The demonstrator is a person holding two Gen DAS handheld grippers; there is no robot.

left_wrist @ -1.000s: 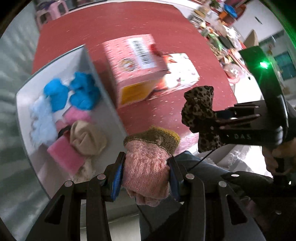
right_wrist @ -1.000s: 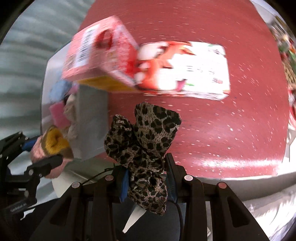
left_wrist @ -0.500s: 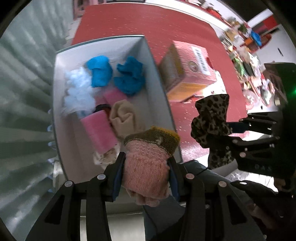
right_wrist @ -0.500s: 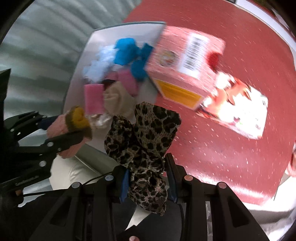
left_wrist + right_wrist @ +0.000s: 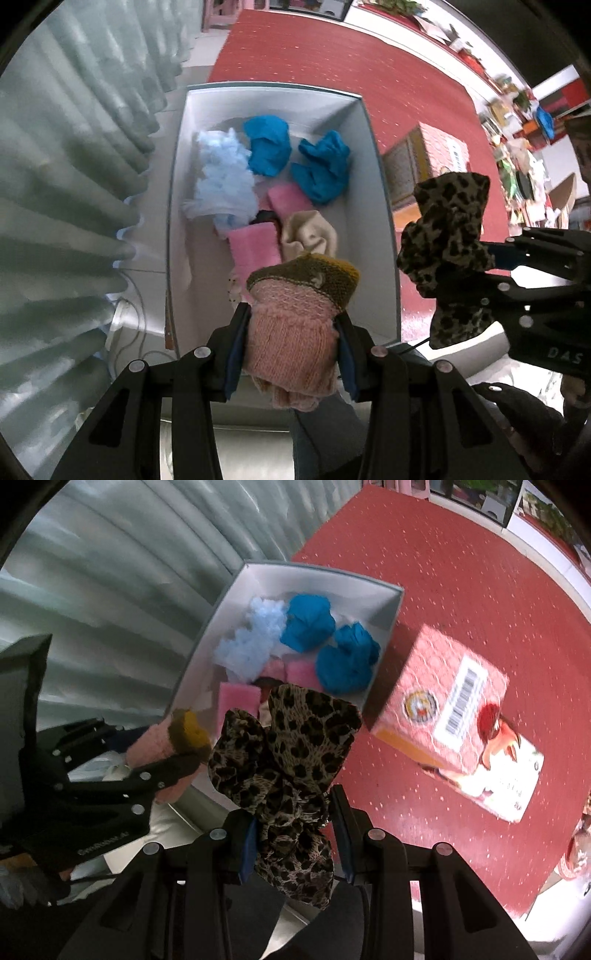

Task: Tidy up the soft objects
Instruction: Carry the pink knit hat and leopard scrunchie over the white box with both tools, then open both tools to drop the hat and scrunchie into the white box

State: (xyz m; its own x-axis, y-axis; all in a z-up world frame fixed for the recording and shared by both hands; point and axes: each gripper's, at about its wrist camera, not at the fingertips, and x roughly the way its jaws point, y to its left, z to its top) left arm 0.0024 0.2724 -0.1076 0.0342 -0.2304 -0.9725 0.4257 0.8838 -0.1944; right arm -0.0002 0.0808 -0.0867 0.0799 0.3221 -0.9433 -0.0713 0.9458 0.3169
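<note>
The left gripper [image 5: 290, 354] pinches a pink knit glove [image 5: 295, 332] above the white box [image 5: 384, 206]; the right gripper [image 5: 293, 834] clamps a leopard-print scarf [image 5: 284, 746] beside it — both likely light, squashy, best gripped mid-bundle.

Left hand-held gripper [image 5: 291, 354] clamps pink knit glove [image 5: 291, 343] (above white box [image 5: 384, 206]).
</note>
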